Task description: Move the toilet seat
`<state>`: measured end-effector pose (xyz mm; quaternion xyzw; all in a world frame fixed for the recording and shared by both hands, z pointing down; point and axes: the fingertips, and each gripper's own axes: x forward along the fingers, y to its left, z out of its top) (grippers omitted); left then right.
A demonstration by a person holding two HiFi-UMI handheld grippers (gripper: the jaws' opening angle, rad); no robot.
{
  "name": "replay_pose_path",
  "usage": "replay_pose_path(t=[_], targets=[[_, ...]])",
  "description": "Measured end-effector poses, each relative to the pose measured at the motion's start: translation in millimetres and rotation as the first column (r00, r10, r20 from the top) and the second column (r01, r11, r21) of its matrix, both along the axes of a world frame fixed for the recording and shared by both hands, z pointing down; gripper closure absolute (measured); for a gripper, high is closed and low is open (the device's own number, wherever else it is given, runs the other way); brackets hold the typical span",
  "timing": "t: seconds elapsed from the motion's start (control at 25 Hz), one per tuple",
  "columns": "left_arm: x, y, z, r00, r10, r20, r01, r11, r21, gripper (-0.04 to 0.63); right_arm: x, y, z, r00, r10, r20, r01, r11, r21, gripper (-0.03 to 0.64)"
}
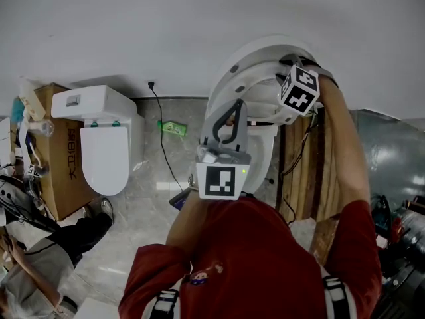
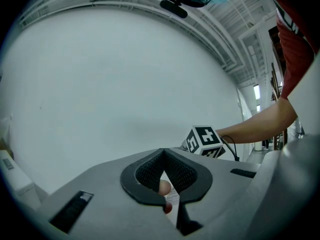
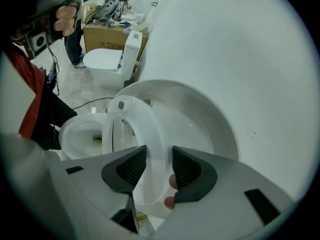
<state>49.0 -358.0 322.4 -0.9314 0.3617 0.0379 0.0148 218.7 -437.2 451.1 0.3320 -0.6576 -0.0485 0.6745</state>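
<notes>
The white toilet seat (image 3: 150,134) stands raised against its upright lid (image 3: 200,119), above the open bowl (image 3: 82,134). My right gripper (image 3: 157,151) straddles the seat's top rim, one pad on each side and shut on it. From the head view the right gripper (image 1: 289,64) sits at the top of the raised seat (image 1: 232,85). My left gripper (image 1: 236,105) hangs in front of the bowl (image 1: 262,148) and points up. In its own view the left gripper (image 2: 163,151) faces the bare wall, its tips touching with nothing between them.
A second toilet (image 1: 103,145) stands at the left beside a cardboard box (image 1: 56,158). A black cable (image 1: 163,138) and a green packet (image 1: 172,128) lie on the marble floor. A wooden panel (image 1: 312,178) flanks the toilet on the right. Another person (image 1: 40,271) crouches at lower left.
</notes>
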Motion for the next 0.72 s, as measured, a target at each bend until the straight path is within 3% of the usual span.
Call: replay_pose_path(t=[0.36,0.48,0.72], targets=[[14,24,-8,1.000,-0.011,0.025,0.010,0.999,0.032,0.584,-13,37,-11,0.997,-0.031,0.075,0.028,0.999,0.045,0.470],[19,34,-7,1.000,-0.027,0.000,0.027,1.000,-0.004,0.584,-18,51,-15,0.993,-0.054,0.101,0.048,0.997,0.066,0.474],[30,57,-12,0.999,-0.048,-0.006,0.048,0.999,-0.002,0.584,-29,89,-20,0.983,-0.080,0.165,0.065,0.993,0.094,0.479]])
